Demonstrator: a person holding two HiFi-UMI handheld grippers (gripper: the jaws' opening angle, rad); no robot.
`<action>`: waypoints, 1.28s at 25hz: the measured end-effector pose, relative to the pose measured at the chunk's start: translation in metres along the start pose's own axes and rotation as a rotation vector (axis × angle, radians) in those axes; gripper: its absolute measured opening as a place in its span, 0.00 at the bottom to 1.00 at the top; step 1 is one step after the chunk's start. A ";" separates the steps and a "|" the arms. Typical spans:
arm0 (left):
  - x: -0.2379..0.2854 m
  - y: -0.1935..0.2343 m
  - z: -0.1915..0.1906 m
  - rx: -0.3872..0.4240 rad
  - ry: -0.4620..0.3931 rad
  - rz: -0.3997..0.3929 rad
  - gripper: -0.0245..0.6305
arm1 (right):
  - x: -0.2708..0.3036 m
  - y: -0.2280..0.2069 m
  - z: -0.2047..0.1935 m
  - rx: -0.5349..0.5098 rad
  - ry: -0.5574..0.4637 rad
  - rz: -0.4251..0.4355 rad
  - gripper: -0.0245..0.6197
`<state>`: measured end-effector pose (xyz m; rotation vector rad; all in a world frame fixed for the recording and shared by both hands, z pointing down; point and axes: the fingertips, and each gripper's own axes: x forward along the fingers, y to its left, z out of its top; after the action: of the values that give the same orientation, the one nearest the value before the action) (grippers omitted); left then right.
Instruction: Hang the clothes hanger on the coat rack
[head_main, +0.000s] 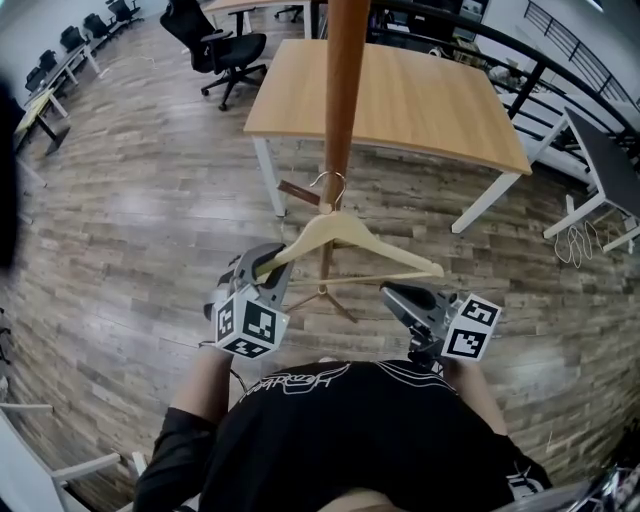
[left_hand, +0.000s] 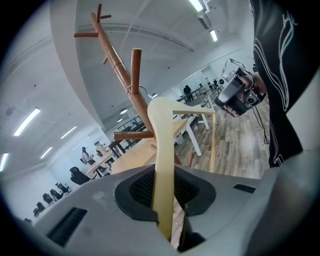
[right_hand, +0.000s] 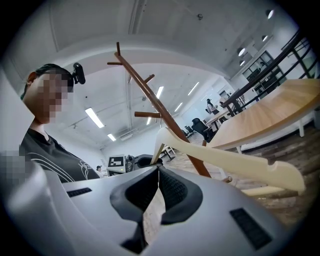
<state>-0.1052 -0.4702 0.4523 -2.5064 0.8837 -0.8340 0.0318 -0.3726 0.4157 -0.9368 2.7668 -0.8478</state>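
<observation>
Hanger lay crosswise before us, hook at coat rack pole. We gripped its left end in left gripper. Right gripper closed, empty, near right end.

I see a bare wooden desk, a black office chair left of it, and white cables on the plank floor.

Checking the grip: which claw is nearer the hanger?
Left. The left claw clamps one arm of the hanger; the right claw, shut and empty, sits just short of the other arm.
</observation>
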 end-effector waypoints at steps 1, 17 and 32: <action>0.002 0.001 -0.001 0.003 -0.005 0.000 0.14 | 0.002 -0.001 -0.001 0.003 0.000 -0.003 0.10; 0.025 0.010 -0.001 -0.066 -0.112 -0.048 0.15 | -0.001 -0.017 -0.015 0.052 0.022 -0.064 0.10; -0.016 0.023 0.016 -0.105 -0.154 0.097 0.45 | -0.026 0.008 -0.035 0.062 0.013 -0.053 0.10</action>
<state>-0.1155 -0.4745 0.4224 -2.5525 1.0107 -0.5684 0.0391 -0.3357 0.4383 -1.0016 2.7209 -0.9445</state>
